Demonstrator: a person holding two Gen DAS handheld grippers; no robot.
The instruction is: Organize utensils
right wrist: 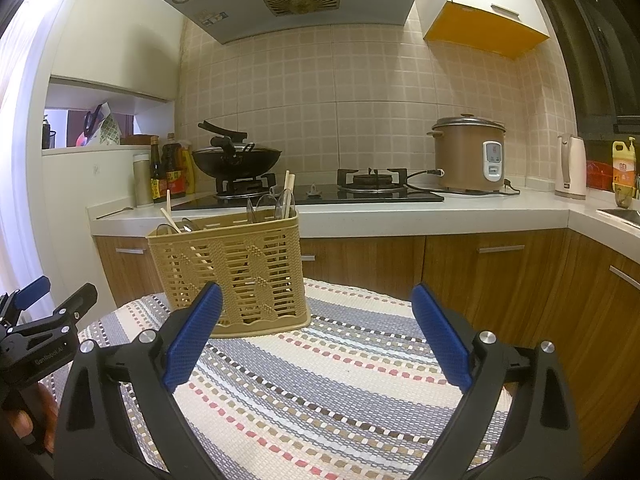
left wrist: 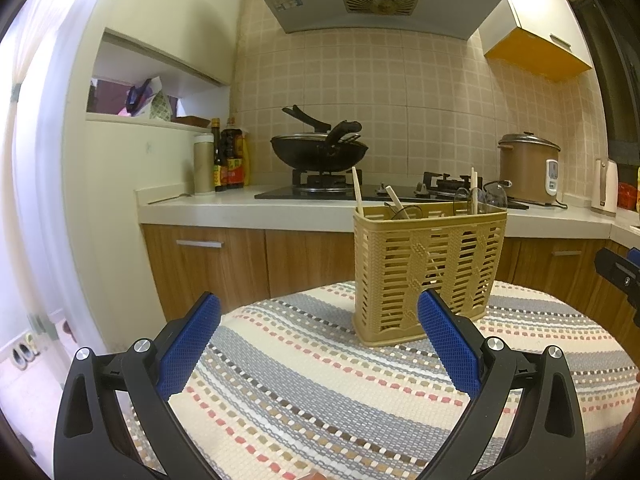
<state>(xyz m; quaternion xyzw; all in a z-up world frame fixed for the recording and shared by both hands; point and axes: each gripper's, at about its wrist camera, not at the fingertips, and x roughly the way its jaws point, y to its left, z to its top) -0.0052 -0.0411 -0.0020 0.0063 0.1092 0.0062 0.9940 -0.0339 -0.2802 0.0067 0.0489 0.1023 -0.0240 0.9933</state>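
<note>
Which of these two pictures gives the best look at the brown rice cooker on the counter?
The right wrist view. There the rice cooker stands clear on the counter, with its lid, white control panel and plugged-in cord all plain to see. In the left wrist view the rice cooker sits farther off toward the edge, and the yellow basket hides its lower left part.

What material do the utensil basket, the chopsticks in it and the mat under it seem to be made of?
Utensil basket: likely moulded plastic, matt beige, with regular slots and an imitation weave pattern.
Chopsticks: probably wood or bamboo, pale, dull and straight.
Mat: woven textile, seemingly cotton-like, with visible knotted stripes in grey, cream and pink.
</note>
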